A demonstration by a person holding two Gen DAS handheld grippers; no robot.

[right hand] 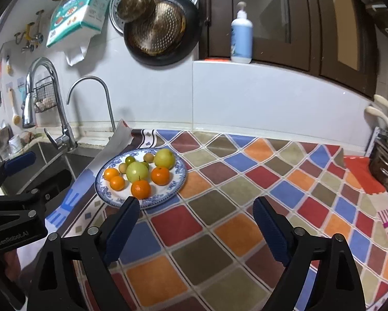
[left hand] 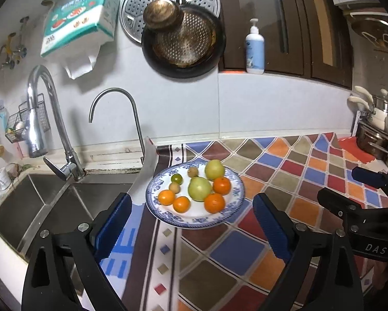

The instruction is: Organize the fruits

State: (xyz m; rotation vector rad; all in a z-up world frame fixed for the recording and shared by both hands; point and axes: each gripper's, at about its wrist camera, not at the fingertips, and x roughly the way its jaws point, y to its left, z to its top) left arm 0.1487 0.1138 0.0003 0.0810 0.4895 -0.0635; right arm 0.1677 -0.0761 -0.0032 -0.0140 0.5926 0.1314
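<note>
I have every fruit gathered on one round white plate with a blue patterned rim (left hand: 152, 185), which sits on the multicoloured diamond-patterned cloth (left hand: 284, 171) covering the counter, just beside the steel sink (left hand: 38, 202). I count four orange mandarins (left hand: 214, 202) toward the near side, two large pale-green round fruits (left hand: 199, 188) in the middle and at the back, a small dark-green fruit (left hand: 176, 178) and two little brownish ones (left hand: 174, 187) on the sink side. My reading is that the plate is the collection point: its raised rim keeps round fruit from rolling, and the like kinds lie roughly together, oranges touching the green ones. No loose fruit shows elsewhere on the cloth, so I judge the sorting is at or near its end.

My left gripper (left hand: 191, 223) is spread wide and holds nothing; the plate lies ahead of it and between the lines of its two blue-padded fingers (left hand: 115, 223), apart from both pads, with its near rim just beyond the tips. My right gripper (right hand: 196, 223) is likewise wide apart and empty, hanging over bare cloth; from it the plate lies ahead and to the left, its near rim just beside the left pad in that view, though I cannot tell whether they touch. Each gripper shows at the edge of the other's camera, so the two hang side by side, both aimed downward toward the counter.
</note>
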